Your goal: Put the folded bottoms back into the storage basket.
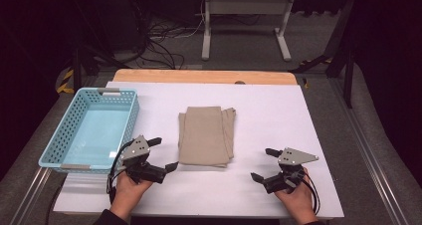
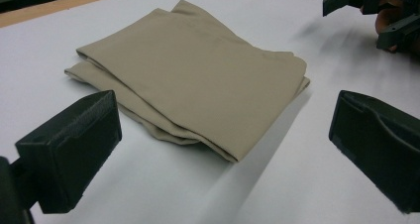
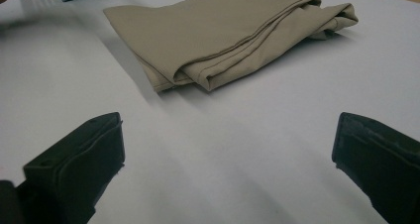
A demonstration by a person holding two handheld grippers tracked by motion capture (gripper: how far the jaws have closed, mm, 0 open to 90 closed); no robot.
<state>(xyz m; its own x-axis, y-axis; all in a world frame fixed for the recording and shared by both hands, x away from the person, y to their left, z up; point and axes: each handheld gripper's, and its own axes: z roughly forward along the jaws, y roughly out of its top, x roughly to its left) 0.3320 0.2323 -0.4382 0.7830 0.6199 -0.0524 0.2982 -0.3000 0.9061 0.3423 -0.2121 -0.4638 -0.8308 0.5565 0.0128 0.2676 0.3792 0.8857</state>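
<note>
**Grippers held wide apart on either side of a folded cloth**

Left black two-jaw hand-held gripper (image 1: 165, 154): held in the person's left hand (image 1: 128, 186) near the front edge of the white table surface (image 1: 278, 115), jaws spread wide, nothing gripped between them. In the left gripper view both jaws are seen clear of the cloth, with bare table between them and the cloth's near corner just ahead.

Right black two-jaw hand-held gripper (image 1: 263, 164): held in the person's right hand (image 1: 297, 199) at the front right of the table, jaws likewise spread wide and empty. In the right gripper view the jaws are seen well short of the cloth, with plain white surface between.

Beige folded fabric cloth (image 1: 206, 135): laid flat at the middle of the table, between the two grippers and slightly farther from the person, touched by neither. Several stacked layers are shown along its folded edge (image 3: 213, 70), and a second part is seen protruding at its right side in the high view.

Light blue perforated plastic basket (image 1: 130, 116): set at the table's left edge, just beside the left gripper, apart from the cloth; nothing is seen inside
</note>
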